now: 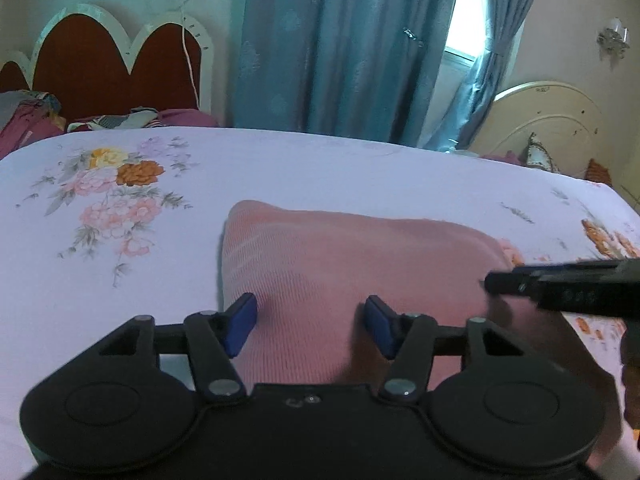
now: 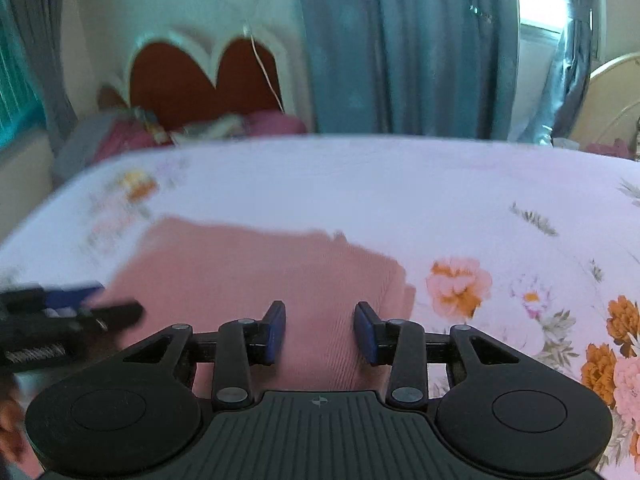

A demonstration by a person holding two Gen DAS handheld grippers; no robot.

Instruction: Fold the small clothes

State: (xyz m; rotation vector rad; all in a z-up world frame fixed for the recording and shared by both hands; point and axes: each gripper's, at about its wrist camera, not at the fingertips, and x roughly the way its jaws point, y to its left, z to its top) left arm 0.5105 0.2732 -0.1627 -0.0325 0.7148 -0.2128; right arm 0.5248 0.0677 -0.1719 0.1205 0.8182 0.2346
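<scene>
Both jaws stand apart, nothing clamped: the left hand-held gripper and right hand-held gripper hover over the near edge of the pink garment, lying folded mid-bed on the floral sheet. Closing too high would likely pinch only the top layer and drag the fold askew.

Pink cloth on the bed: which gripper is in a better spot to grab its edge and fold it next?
Probably the right gripper: the pink cloth's side edge lies close beside its open jaws. The left gripper hangs open over the cloth's middle.
</scene>
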